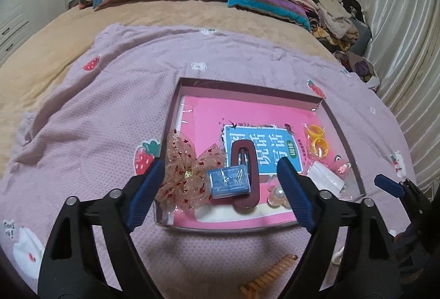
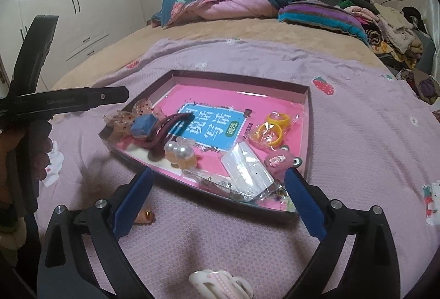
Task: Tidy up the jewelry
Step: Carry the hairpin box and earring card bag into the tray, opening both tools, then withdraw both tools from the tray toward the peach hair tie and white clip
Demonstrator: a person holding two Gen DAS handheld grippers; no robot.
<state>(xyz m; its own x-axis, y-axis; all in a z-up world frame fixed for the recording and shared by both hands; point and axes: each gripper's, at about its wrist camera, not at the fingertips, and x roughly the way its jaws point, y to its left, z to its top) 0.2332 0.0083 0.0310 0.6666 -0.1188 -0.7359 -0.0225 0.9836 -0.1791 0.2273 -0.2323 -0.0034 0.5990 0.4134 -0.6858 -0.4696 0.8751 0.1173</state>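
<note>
A shallow box tray (image 1: 346,128) (image 2: 307,117) with a pink book inside lies on the lilac bedspread. In it are a sheer bow (image 1: 189,175) (image 2: 123,119), a blue wrapped block (image 1: 229,180) (image 2: 143,126), a maroon hair clip (image 1: 244,175) (image 2: 167,131), pearl bobbles (image 1: 276,194) (image 2: 178,152), yellow rings (image 1: 319,145) (image 2: 272,126), a clear packet (image 2: 247,169) and a pink plush charm (image 2: 277,160). My left gripper (image 1: 220,178) is open and empty over the tray's near left corner. My right gripper (image 2: 220,189) is open and empty over the tray's near edge.
On the bedspread outside the tray lie an orange coil hair tie (image 1: 272,274), an orange bead piece (image 2: 144,216) and a white-pink claw clip (image 2: 220,284). Folded quilts (image 2: 220,2) and piled clothes (image 2: 390,24) sit at the bed's far end. A wardrobe (image 2: 68,10) stands at the left.
</note>
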